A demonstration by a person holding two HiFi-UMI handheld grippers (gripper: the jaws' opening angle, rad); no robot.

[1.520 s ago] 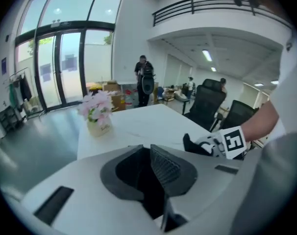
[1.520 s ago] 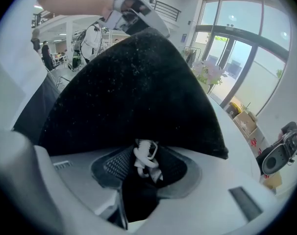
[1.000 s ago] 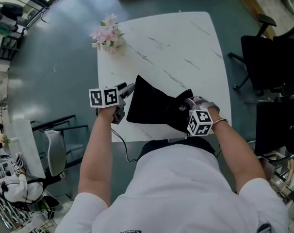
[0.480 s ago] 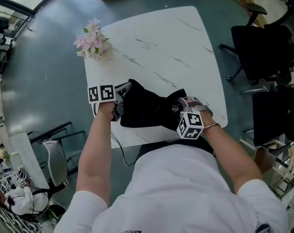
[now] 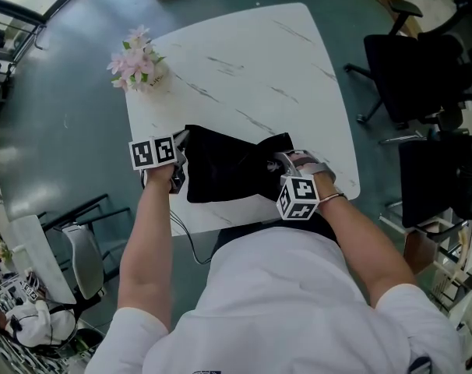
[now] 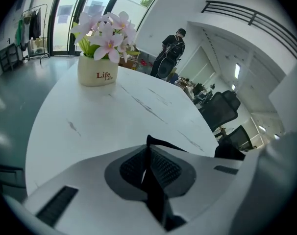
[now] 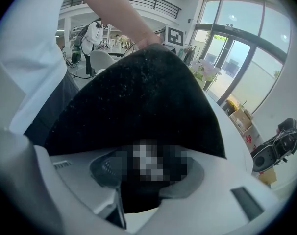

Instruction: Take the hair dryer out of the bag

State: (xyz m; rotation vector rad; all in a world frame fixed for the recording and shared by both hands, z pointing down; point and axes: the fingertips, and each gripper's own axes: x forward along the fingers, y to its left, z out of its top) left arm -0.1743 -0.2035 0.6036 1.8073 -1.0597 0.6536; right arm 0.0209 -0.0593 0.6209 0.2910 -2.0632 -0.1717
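On grey floor [image 5: 65, 131], a marble table [image 5: 251, 61] bears flowers [image 5: 131, 53], bag [image 5: 220, 170].

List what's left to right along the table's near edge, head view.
Left gripper, black bag, right gripper, black office chair. Left jaws have just closed on the bag's corner; right jaws have just been closing, bag between them.

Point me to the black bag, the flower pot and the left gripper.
black bag [image 5: 224, 170]: head view, middle of the fabric.
flower pot [image 6: 97, 73]: left gripper view, front of the white pot.
left gripper [image 6: 147, 168]: left gripper view, between its fingertips; jaws have just been closing on the bag's edge.
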